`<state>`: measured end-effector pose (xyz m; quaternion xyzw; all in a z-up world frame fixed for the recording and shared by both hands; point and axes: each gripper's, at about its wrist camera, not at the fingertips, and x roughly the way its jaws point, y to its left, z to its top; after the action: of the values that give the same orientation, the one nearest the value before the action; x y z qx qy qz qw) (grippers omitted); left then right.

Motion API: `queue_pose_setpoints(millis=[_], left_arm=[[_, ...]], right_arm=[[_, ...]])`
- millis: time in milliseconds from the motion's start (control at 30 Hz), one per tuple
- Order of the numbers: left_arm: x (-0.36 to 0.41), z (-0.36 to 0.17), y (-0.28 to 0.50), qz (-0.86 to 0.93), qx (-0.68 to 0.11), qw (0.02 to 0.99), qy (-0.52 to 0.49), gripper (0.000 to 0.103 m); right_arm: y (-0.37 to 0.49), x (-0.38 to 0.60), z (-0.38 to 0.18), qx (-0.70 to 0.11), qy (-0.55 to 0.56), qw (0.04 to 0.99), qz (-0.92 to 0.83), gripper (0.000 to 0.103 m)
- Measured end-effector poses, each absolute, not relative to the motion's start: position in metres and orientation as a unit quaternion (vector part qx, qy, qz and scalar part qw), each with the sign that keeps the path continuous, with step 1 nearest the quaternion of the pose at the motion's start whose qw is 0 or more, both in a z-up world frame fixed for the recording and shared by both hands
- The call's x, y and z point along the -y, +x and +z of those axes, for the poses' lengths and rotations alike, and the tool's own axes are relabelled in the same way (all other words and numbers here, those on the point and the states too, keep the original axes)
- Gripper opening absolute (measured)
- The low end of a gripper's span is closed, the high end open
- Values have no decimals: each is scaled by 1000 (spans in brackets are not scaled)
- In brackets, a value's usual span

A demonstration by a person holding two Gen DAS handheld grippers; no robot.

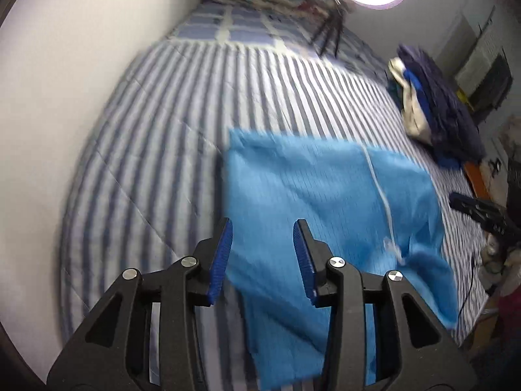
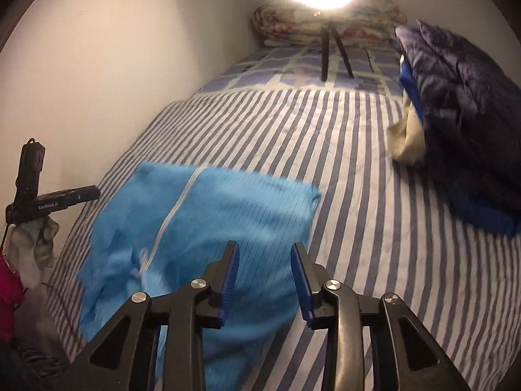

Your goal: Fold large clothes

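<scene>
Blue garment lies folded on striped bed, zipper running away from both tongs. Left tongs and right tongs both apart, empty, over its near edge, equally close.

Garment lies flat on the bed, near edge. Clothes pile right of it. Tripod and bedding roll behind.

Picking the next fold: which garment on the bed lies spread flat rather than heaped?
The light blue zip-up garment, flat below both grippers; the navy jacket pile sits heaped.
</scene>
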<state>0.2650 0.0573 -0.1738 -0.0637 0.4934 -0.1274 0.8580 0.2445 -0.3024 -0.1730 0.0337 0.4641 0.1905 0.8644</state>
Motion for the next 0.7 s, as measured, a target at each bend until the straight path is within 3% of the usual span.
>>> queue_pose_setpoints(millis=[267, 467, 500, 533, 600, 667, 700], left_arm=[[-36, -225, 239, -110, -532, 840, 0, 40], [-64, -199, 232, -130, -520, 842, -59, 40], [-71, -194, 232, -130, -514, 844, -79, 46], [-78, -191, 233, -129, -509, 845, -97, 58], [-97, -185, 240, -132, -498, 842, -159, 69], [-112, -185, 248, -142, -494, 830, -217, 69], [-116, -188, 253, -145, -494, 822, -243, 69]], right_arm=[[213, 287, -239, -541, 25, 820, 185, 30], [187, 314, -210, -513, 51, 828, 218, 32], [186, 323, -203, -500, 61, 837, 215, 34], [186, 330, -198, -488, 72, 844, 211, 38], [188, 348, -189, -456, 104, 861, 199, 58], [193, 363, -187, -431, 144, 871, 187, 82], [197, 369, -188, -430, 160, 869, 184, 83]])
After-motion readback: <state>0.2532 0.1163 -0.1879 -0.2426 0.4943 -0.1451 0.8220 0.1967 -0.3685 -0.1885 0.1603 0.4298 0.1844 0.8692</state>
